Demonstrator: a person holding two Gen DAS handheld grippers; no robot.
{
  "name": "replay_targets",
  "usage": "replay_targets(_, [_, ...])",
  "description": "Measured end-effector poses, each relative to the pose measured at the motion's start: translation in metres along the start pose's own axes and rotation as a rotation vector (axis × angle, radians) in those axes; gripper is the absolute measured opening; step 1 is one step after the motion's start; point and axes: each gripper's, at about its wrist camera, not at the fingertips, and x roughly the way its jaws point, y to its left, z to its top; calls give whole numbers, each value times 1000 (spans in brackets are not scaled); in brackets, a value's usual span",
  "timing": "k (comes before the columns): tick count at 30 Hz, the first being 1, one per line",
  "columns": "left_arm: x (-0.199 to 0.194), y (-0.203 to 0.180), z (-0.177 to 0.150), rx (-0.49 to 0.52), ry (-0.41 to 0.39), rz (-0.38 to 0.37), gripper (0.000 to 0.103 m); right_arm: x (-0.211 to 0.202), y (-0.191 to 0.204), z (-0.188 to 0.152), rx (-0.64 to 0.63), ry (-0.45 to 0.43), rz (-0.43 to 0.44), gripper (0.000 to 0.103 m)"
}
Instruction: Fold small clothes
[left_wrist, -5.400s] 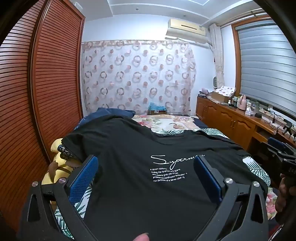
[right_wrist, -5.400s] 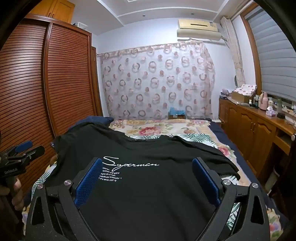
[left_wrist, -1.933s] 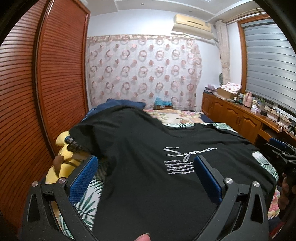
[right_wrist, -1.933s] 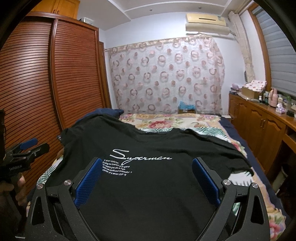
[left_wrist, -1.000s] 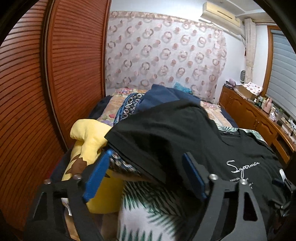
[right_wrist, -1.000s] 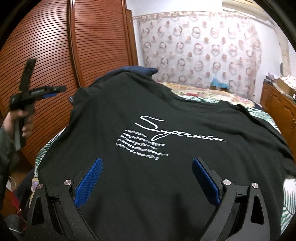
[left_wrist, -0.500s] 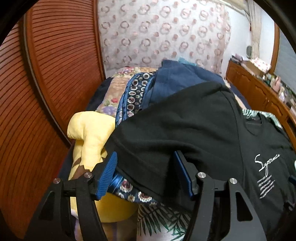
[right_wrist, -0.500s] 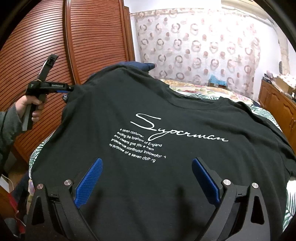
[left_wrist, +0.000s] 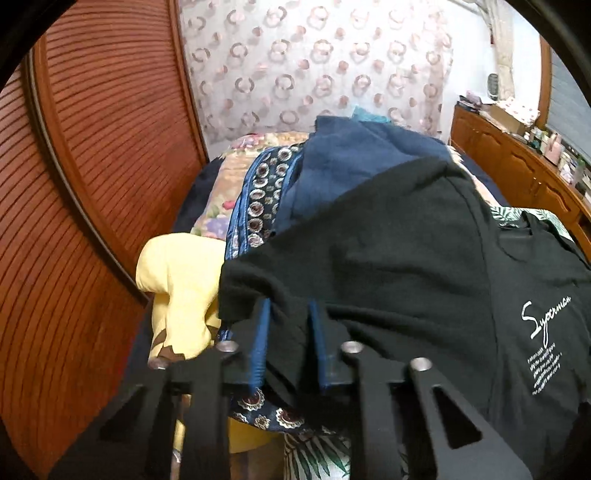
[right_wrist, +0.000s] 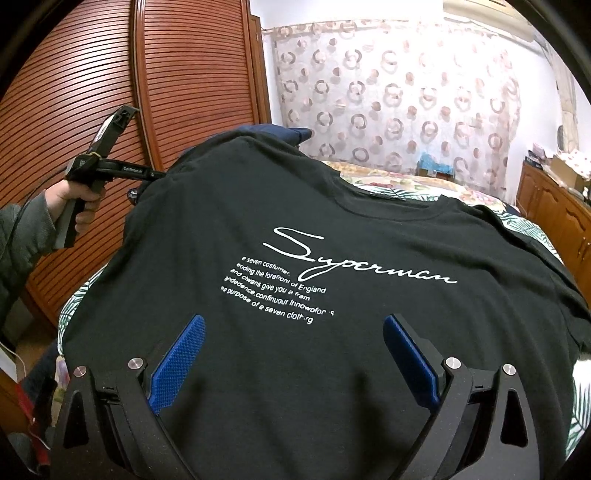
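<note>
T-shirt: black T-shirt (right_wrist: 280, 206) lies flat on the bed (right_wrist: 388, 182), print up — no fold made yet.
Left tongs (left_wrist: 288, 314): closing on the sleeve edge (left_wrist: 258, 280), cloth between the pads.
Right tongs (right_wrist: 295, 343): spread wide over the hem, pinching nothing.
Left to do: judging by this, every fold.

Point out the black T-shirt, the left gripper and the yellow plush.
black T-shirt (right_wrist: 258, 369): right wrist view, plain chest fabric below the print.
left gripper (left_wrist: 286, 314): left wrist view, jaws closing on the sleeve hem.
yellow plush (left_wrist: 177, 273): left wrist view, upper yellow body.
</note>
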Motion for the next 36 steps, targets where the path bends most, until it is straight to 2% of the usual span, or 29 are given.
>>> replay_targets(4, [-20, -4, 5, 21, -49, 9, 13, 0, 0, 0, -4, -2, -6, 98])
replay_targets(8, [-53, -19, 16, 49, -124, -25, 12, 0, 1, -1, -7, -2, -11, 98])
replay_targets(15, [-90, -92, 35, 192, -184, -144, 12, 2, 0, 0, 2, 5, -10, 98])
replay_targets(20, [-111, -148, 38, 268, -200, -279, 12, 1, -3, -2, 11, 5, -6, 98])
replay_targets(23, [-119, -161, 34, 292, -205, -311, 22, 1, -7, -2, 22, 7, -1, 98])
replay_targets(26, [-124, -159, 29, 298, -215, -317, 36, 1, -9, -2, 31, 9, 2, 98])
replay_targets(27, [-125, -155, 26, 295, -224, -308, 48, 1, -9, -2, 32, 10, 3, 98])
replay_targets(30, [-123, -144, 19, 289, -237, -271, 65, 2, -9, -2, 31, 11, 3, 98])
replay_targets(36, [-96, -88, -11, 227, -179, -162, 68, 0, -9, -2, 30, 13, -6, 98])
